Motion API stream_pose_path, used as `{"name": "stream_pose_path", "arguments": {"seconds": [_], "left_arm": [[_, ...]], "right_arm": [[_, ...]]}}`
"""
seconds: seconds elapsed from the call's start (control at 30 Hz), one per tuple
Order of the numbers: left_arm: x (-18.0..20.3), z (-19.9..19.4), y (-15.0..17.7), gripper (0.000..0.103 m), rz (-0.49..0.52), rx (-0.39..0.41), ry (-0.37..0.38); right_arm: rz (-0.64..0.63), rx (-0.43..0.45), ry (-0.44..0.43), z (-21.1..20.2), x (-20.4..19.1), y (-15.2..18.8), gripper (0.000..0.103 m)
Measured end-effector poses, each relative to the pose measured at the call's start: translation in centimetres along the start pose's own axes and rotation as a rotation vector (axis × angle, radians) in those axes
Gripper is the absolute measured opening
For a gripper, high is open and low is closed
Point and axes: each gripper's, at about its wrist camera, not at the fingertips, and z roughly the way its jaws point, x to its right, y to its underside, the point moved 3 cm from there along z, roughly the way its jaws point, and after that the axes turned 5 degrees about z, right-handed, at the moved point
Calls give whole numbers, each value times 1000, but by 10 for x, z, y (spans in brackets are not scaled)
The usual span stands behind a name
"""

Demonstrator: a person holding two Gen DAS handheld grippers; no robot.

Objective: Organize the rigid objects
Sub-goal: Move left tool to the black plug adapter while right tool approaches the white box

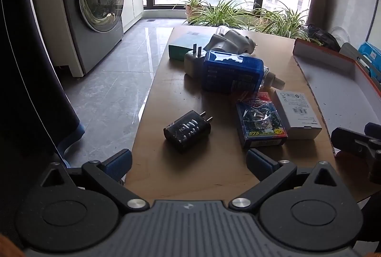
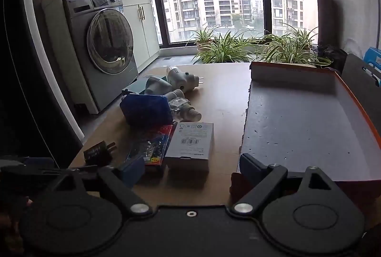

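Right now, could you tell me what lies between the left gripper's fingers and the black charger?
Only bare wooden table. In the left wrist view, the left gripper is open and the black charger lies just ahead of its fingers, with nothing between them.

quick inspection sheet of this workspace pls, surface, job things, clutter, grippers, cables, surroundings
surface: wooden table, scuffed, things bunched at its middle.
job's things: black charger lying alone; card box beside white box; blue case, white charger, white adapters, teal box piled behind; tray holds nothing.
clutter: nothing seen.
grippers: left gripper open, empty; right gripper open, empty.
cables: nothing seen.
surroundings: washer, plants, window.
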Motion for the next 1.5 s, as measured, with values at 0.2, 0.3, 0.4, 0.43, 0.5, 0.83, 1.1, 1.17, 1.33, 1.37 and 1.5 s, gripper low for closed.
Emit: {"name": "stream_pose_path", "arguments": {"seconds": [0.2,0.3,0.4,0.43,0.5,0.83,1.1,1.17,1.33,1.37,1.5], "left_arm": [[-8,5,0,103,6,-5,-3],[-12,6,0,103,4,-4,-3],[-15,9,0,103,5,-6,-1],[-16,10,0,103,6,-7,-2],[-18,13,0,103,5,-8,1],[-26,24,1,103,15,-23,13],[-31,31,-1,103,43,-19,37],[-32,33,-2,103,49,-18,46],[-30,38,-7,103,84,-13,91],[-29,39,-8,103,90,-11,101],[-28,42,-11,103,107,-11,118]], "right_arm": [[-10,-13,-5,5,-6,1,102],[-27,-13,-3,8,-10,1,102],[-34,-12,1,10,-12,0,102],[-35,-11,1,11,-13,0,102],[-43,-10,4,12,-14,0,102],[-63,-22,13,25,-22,-1,102],[-63,-28,33,32,-25,0,102],[-56,-31,41,34,-24,-1,102],[-29,-42,52,39,-22,-1,102],[-29,-42,57,39,-22,-1,102],[-18,-46,65,42,-20,-1,102]]}}
